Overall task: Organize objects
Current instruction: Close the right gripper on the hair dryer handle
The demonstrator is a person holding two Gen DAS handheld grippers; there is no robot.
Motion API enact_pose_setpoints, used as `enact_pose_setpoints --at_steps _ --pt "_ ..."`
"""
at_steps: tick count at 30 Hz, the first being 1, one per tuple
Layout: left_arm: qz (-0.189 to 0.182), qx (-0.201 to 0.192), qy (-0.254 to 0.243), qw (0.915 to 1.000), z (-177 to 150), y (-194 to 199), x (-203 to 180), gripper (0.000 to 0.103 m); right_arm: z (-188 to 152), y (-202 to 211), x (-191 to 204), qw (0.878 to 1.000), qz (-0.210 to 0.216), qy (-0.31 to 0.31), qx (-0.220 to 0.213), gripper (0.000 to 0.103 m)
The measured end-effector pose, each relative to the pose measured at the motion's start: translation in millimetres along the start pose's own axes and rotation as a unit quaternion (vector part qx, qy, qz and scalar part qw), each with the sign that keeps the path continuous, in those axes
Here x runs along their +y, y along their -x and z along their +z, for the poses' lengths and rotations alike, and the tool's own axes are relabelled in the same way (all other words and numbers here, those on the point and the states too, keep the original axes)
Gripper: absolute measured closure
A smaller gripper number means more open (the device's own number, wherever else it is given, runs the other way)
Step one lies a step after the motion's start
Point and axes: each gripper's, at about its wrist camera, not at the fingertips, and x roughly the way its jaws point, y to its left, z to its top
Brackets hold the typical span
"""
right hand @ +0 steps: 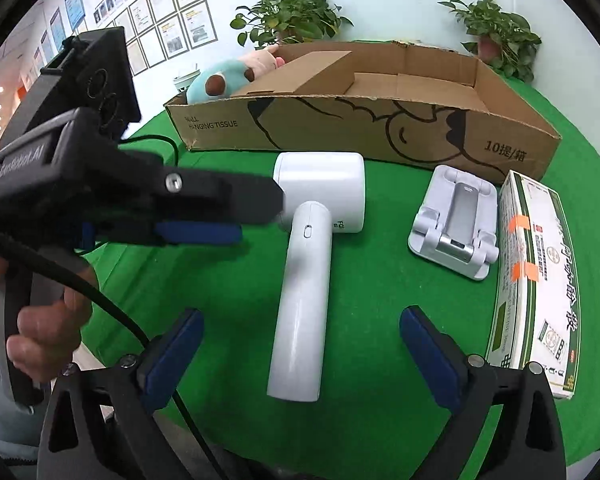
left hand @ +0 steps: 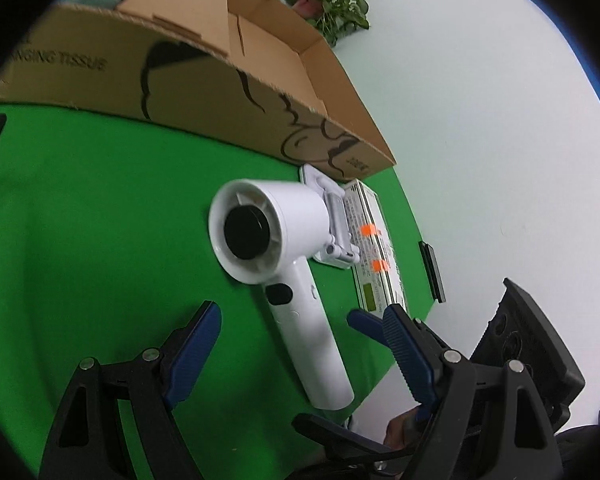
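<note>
Green cloth (right hand: 360, 340) covers the table — pale wall (right hand: 400, 0), framed papers (right hand: 168, 28) behind.

The cardboard box (right hand: 364, 120) carries "WALL HANGING TISSUE" printed at its left end and "10提/箱" at its right. The black body of the left gripper (right hand: 236, 216) reads "GenRobot.AI". The white hair dryer (right hand: 312, 240) shows "FQ" on its head; the carton's (right hand: 540, 280) print is too small to read.

A green table (right hand: 372, 320) bears a hairdryer (right hand: 308, 264), stand (right hand: 452, 220), carton (right hand: 536, 280) and cardboard box (right hand: 340, 124).
</note>
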Motion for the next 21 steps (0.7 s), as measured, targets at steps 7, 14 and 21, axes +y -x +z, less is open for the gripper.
enact_pose_setpoints --at_steps 7,14,21 --pt "-0.007 0.010 0.016 0.9998 -0.3 -19.3 -3.6 0.021 2.3 -10.6 2.6 1.000 0.004 0.017 0.011 0.007" --pt "-0.017 0.033 0.032 0.9988 -10.9 -35.3 -7.3 0.052 -1.9 -15.0 3.6 0.999 -0.020 0.024 0.018 0.037" --pt "-0.009 0.035 0.043 0.9984 -22.1 -42.4 -11.5 0.066 -5.8 -10.7 17.4 0.998 -0.035 0.046 0.020 0.067"
